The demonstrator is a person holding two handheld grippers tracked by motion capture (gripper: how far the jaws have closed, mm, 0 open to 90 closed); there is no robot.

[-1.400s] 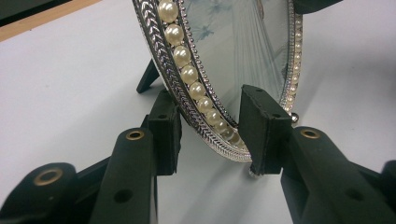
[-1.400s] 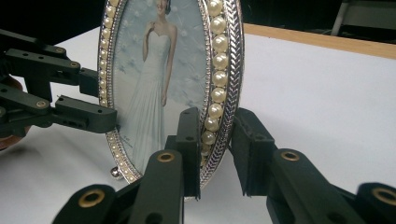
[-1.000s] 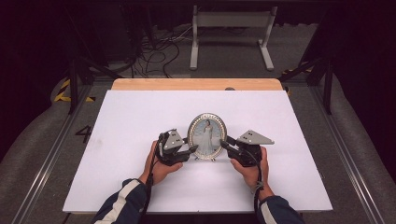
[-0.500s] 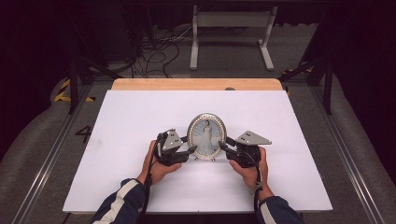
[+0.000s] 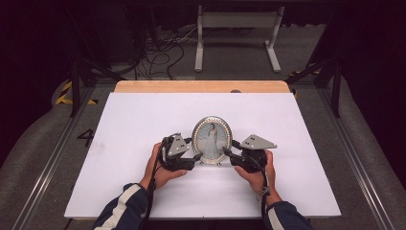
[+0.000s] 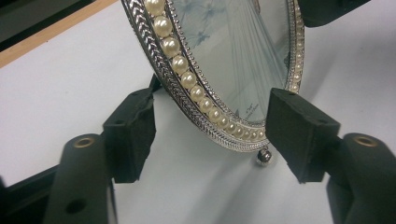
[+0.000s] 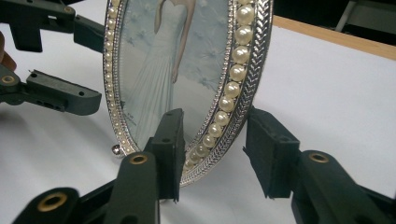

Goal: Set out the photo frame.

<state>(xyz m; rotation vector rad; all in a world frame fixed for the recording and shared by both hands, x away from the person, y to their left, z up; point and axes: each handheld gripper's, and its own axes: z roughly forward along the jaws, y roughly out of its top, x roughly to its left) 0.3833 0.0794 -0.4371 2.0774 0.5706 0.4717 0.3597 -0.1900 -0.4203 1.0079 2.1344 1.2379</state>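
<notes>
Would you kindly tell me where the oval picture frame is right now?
In the high view the picture frame stands upright on the white table, near its front middle, between the left gripper and right gripper.

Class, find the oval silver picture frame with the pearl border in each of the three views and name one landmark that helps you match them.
High view: the oval silver picture frame with the pearl border stands mid-table, between both grippers.
Left gripper view: upper centre, its lower edge between the black jaws.
Right gripper view: centre, its right edge between the jaws.
Shared landmark: the frame's small silver ball foot.
</notes>
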